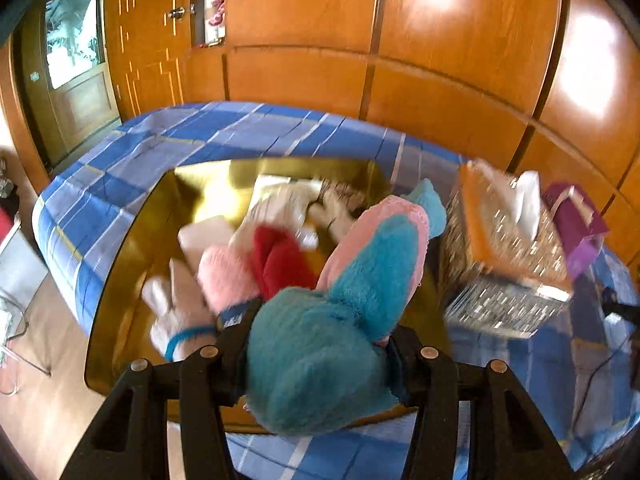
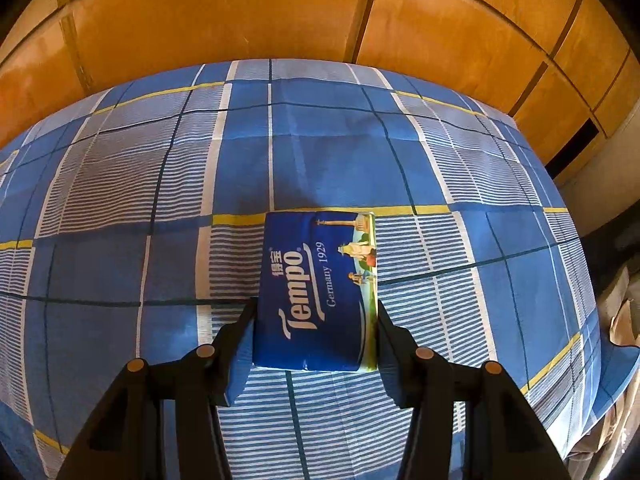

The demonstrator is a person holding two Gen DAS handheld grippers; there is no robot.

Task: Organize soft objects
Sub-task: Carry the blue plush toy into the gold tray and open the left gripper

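A: On the left, a teal and pink plush point(image 1: 340, 320) was clamped in the left gripper point(image 1: 316, 340) and carried above the gold tray point(image 1: 132, 240), where gloves point(image 1: 176, 304) and other soft things were piled. A basket point(image 1: 508, 248) was seen just right of the tray.

B: A sorting step was judged to be in hand; a drop spot would be needed next. And the right?

A: The tissue pack point(image 2: 318, 292) was gripped at both sides by the right gripper point(image 2: 316, 320), held level and low over the checked bedsheet point(image 2: 120, 200). Whether it touched the sheet could not be told.

Plush toy point(image 1: 320, 360) over tray point(image 1: 132, 248), basket point(image 1: 508, 256) to its right
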